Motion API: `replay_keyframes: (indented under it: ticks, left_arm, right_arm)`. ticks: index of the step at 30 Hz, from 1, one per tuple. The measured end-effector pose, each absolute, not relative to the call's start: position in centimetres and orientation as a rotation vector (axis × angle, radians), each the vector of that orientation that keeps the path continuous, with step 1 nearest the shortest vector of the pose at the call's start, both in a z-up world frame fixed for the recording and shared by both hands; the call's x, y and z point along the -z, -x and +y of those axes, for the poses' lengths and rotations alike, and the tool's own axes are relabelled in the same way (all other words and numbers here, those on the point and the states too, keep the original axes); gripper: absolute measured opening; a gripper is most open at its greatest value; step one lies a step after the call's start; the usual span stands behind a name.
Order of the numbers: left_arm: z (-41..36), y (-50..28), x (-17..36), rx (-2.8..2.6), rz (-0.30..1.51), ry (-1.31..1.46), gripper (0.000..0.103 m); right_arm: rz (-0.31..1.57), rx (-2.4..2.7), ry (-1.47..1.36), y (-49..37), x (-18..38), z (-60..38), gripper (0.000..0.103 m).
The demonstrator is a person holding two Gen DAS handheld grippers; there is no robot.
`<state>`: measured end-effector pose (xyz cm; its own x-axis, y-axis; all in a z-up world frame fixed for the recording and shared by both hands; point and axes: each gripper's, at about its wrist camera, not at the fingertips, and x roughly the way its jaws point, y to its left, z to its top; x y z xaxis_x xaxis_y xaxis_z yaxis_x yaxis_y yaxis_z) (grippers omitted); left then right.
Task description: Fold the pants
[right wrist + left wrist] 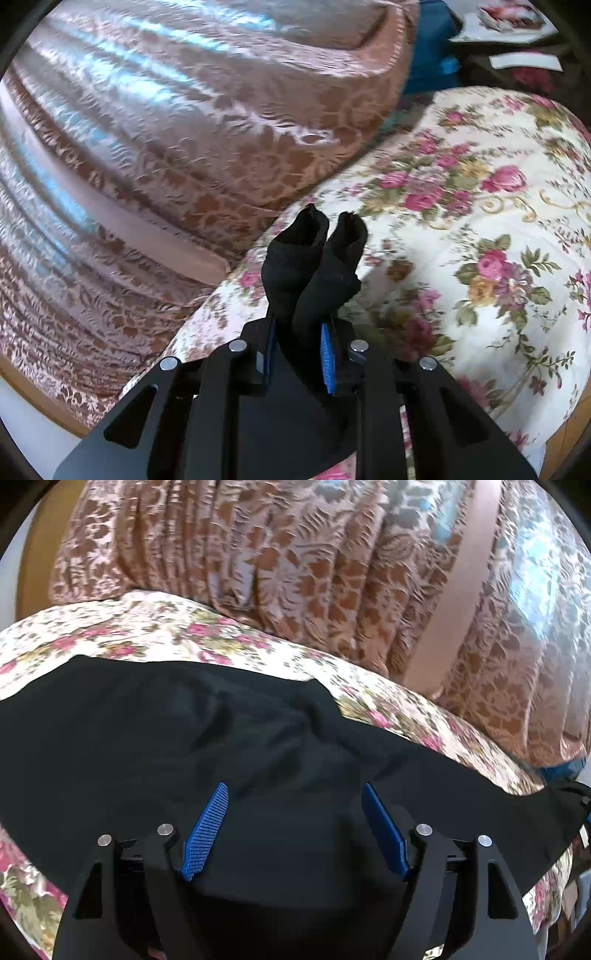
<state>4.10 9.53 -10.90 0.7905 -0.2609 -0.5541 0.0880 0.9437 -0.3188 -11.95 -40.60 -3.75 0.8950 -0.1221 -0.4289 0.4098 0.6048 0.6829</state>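
Note:
The black pants (184,738) lie spread across the floral bed cover (155,631) in the left wrist view. My left gripper (295,794) is open just above the black cloth, its blue pads (207,830) wide apart with nothing between them. In the right wrist view my right gripper (297,332) is shut on the pants (314,258); two bunched ends of black cloth stick up out of the jaws, held above the floral cover (480,221).
A brown and pink patterned bedspread (295,572) lies bunched beyond the floral cover, also in the right wrist view (166,129). A blue object (428,48) and papers (509,22) sit past the bed's far corner.

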Motion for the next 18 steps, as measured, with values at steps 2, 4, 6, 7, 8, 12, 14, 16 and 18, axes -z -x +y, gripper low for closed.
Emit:
replay_keyframes:
  ticks: [2, 4, 6, 7, 8, 12, 14, 16, 18]
  left_arm:
    - [10.4, -3.8, 11.0, 0.162, 0.621, 0.295, 0.074]
    - [11.0, -3.6, 11.0, 0.14, 0.609, 0.297, 0.074]
    - [11.8, -3.3, 11.1, 0.133, 0.6, 0.309, 0.074]
    - [12.0, -3.2, 11.2, 0.133, 0.603, 0.313, 0.074]
    - [12.1, -3.1, 11.3, 0.136, 0.604, 0.315, 0.074]
    - [12.2, -2.9, 11.4, 0.163, 0.599, 0.306, 0.08]
    - [12.2, -2.9, 11.4, 0.164, 0.6, 0.302, 0.08]
    - [12.3, -2.8, 11.4, 0.169, 0.6, 0.311, 0.08]
    - [12.5, -2.7, 11.4, 0.174, 0.599, 0.325, 0.08]
  right_arm:
    - [0.35, 0.288, -0.841, 11.6, 2.5, -39.3, 0.019]
    - [0.337, 0.252, -0.81, 11.2, 1.2, -37.8, 0.019]
    - [0.326, 0.221, -0.78, 10.8, -0.1, -36.5, 0.019]
    - [0.319, 0.202, -0.764, 10.7, -0.7, -35.7, 0.019]
    - [0.311, 0.176, -0.743, 10.4, -1.4, -34.6, 0.019]
    - [0.304, 0.075, -0.671, 9.1, -3.5, -30.7, 0.019]
    - [0.312, 0.007, -0.644, 8.2, -4.1, -28.3, 0.019]
    - [0.328, -0.051, -0.613, 7.5, -4.4, -26.2, 0.019]
    - [0.346, -0.108, -0.568, 6.5, -4.5, -23.7, 0.019]
